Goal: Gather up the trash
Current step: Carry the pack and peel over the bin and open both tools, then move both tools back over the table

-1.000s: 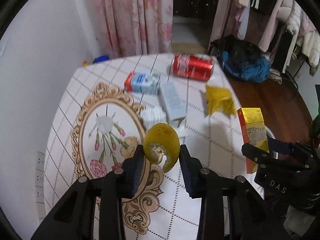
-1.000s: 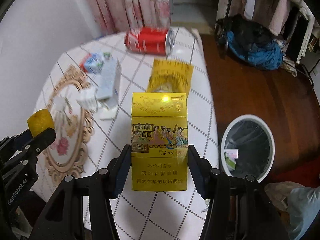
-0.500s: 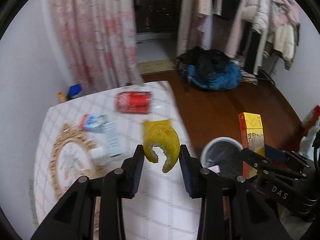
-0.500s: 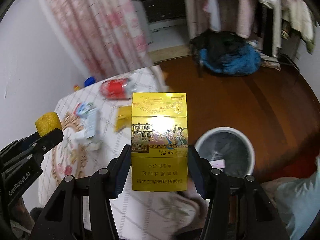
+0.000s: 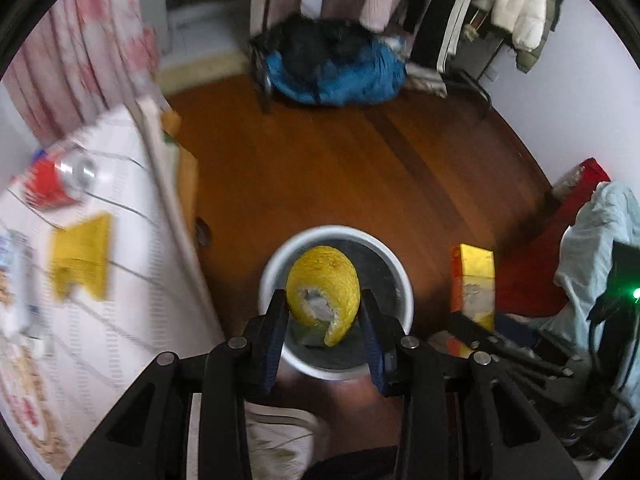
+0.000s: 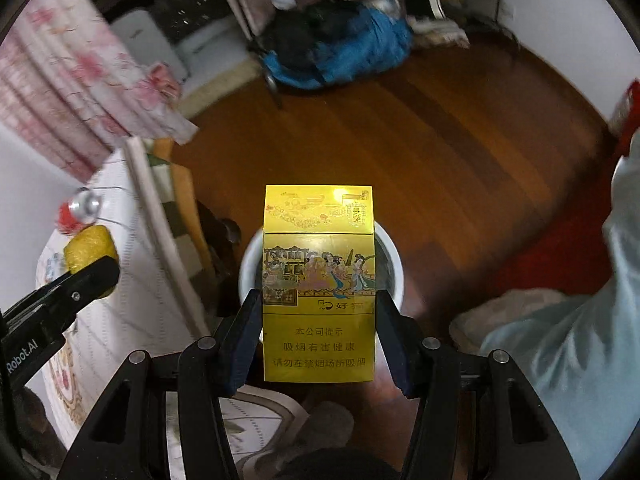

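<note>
Over on the left, the table [image 5: 120,300] holds a red can [image 5: 56,184] and a yellow wrapper [image 5: 80,258], both light and easily crushed. The left gripper [image 5: 323,312] pinches a yellow peel [image 5: 324,284] by its sides above the white bin [image 5: 394,276]: soft, light, probably slick inside. At right, the right gripper [image 6: 319,320] clamps the cigarette pack [image 6: 319,272] by its narrow edges over the bin; stiff card, featherweight.

Dim indoor light; motion blur at left; glare on yellow box [image 6: 319,216]; fisheye-warped edges.
</note>
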{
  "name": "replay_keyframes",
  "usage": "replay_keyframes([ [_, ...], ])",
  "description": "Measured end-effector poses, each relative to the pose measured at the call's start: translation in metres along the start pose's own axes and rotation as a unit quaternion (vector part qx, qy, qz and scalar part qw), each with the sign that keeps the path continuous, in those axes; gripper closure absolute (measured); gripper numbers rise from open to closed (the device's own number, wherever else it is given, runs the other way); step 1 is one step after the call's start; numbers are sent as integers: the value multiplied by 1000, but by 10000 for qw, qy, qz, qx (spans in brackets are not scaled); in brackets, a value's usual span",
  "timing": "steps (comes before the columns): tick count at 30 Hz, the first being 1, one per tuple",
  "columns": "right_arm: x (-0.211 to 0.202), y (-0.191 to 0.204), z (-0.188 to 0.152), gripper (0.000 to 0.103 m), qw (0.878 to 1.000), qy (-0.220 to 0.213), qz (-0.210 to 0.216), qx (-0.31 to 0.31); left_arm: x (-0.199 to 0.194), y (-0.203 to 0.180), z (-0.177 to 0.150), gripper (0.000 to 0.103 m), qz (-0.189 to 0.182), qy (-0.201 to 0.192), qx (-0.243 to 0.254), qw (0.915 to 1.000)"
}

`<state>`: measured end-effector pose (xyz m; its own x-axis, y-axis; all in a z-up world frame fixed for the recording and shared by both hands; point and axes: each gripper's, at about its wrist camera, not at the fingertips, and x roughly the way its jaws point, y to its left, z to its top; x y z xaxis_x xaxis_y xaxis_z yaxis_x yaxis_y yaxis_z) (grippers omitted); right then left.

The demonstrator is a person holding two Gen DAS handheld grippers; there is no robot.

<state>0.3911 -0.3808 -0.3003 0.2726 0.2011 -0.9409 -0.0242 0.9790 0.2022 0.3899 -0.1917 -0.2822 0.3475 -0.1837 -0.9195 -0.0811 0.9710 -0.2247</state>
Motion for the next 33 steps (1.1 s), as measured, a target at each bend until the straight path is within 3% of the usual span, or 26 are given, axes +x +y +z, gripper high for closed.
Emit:
replay_keyframes([
  [8, 68, -22, 9, 46, 9986, 491, 12, 174, 58, -3, 16, 66, -130, 693, -126, 9974],
  [13, 105, -23, 20, 45, 9969, 774, -16, 147, 70, 6, 17, 31, 143, 750, -220, 9968],
  [14, 111, -25, 20, 42, 9963, 850, -19, 152, 70, 9, 17, 23, 198, 719, -251, 9969],
  [15, 116, -26, 21, 32, 9957, 908, -3, 158, 69, 12, 15, 16, 245, 702, -277, 9968],
  [16, 119, -27, 20, 5, 9956, 922, -19, 183, 69, 14, 14, 12, 280, 708, -282, 9967],
  [18, 121, -30, 18, 0, 9958, 890, -110, 191, 67, 15, 9, 2, 458, 723, -217, 9961],
  [26, 115, -34, 5, 0, 9941, 1002, -306, 278, 62, 23, -7, 2, 937, 671, -102, 9933],
  [33, 101, -24, -2, 0, 9922, 1159, -448, 97, 50, 27, -13, 2, 1036, 624, -152, 9925],
])
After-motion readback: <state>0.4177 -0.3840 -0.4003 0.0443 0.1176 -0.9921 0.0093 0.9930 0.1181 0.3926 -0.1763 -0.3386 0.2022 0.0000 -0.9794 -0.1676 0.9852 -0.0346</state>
